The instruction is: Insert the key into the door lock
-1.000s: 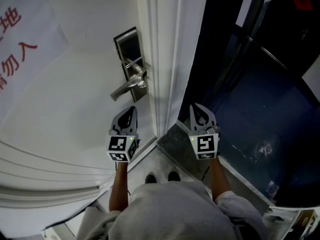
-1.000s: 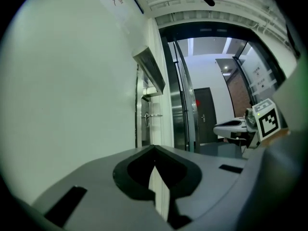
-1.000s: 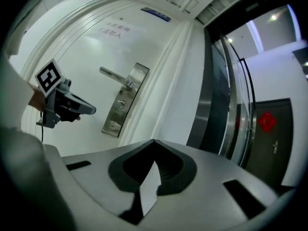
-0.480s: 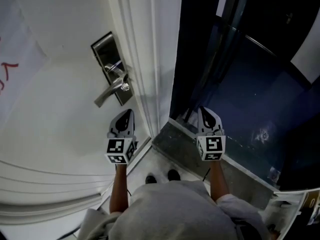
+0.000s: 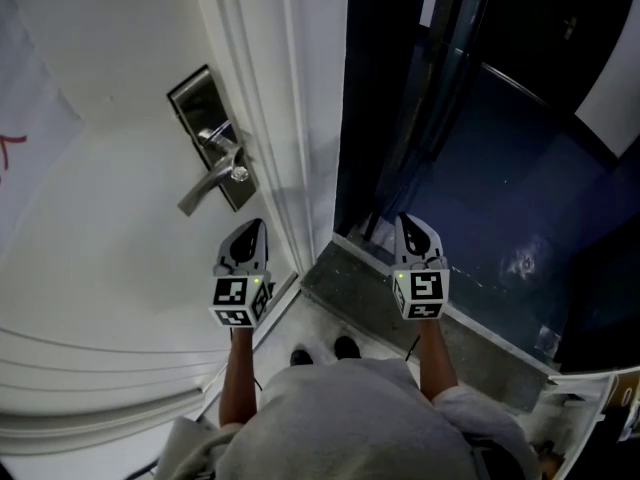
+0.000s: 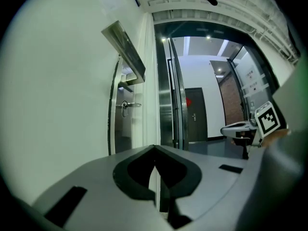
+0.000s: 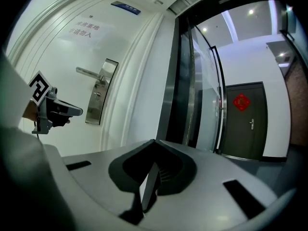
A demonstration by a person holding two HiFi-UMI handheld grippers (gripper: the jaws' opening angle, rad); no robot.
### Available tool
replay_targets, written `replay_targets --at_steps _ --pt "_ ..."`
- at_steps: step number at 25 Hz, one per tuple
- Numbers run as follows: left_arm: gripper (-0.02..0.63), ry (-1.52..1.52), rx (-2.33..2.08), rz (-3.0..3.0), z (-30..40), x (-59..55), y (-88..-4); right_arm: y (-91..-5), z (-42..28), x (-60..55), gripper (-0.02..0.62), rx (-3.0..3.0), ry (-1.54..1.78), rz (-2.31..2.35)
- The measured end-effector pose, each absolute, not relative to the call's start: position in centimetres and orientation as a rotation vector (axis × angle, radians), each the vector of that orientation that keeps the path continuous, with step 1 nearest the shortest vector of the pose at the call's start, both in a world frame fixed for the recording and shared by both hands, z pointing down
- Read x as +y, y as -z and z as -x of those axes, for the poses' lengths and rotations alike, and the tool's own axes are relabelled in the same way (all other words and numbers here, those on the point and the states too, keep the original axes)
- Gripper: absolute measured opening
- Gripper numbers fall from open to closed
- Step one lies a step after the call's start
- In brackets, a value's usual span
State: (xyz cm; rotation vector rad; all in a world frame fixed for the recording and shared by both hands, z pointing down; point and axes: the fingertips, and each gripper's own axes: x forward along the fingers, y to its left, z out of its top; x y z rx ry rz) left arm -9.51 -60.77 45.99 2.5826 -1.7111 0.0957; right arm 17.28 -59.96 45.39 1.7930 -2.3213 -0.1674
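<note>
A steel lock plate (image 5: 195, 103) with a lever handle (image 5: 205, 186) sits on the white door at upper left. My left gripper (image 5: 256, 225) is shut and points at the door just below and right of the handle, apart from it. In the left gripper view the handle (image 6: 126, 49) looms close, and a small silver piece (image 6: 130, 105) juts from the plate; whether it is a key I cannot tell. My right gripper (image 5: 408, 220) is shut, right of the door frame, before the dark opening. No key shows past its tips (image 7: 154, 141). The lock plate (image 7: 98, 100) lies far left of it.
The white door frame (image 5: 300, 118) stands between the two grippers. Dark glass panels (image 5: 480, 168) fill the right side, above a grey threshold slab (image 5: 360, 283). A paper notice with red characters (image 5: 10, 148) hangs on the door. Beyond the glass is a dark door with a red ornament (image 7: 243, 101).
The lock plate and door frame have slid left in the head view. My right gripper has drifted right, away from the frame. Both grippers stay shut.
</note>
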Motion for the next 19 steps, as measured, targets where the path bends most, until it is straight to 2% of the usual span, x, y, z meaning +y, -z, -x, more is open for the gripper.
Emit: replay_targets --at_steps 19 --pt "0.017 -0.089 -1.730 -2.564 10.1 -60.9 -46.5 -45.4 -15.8 -61.0 0.021 -2.338 0.174 -1.767"
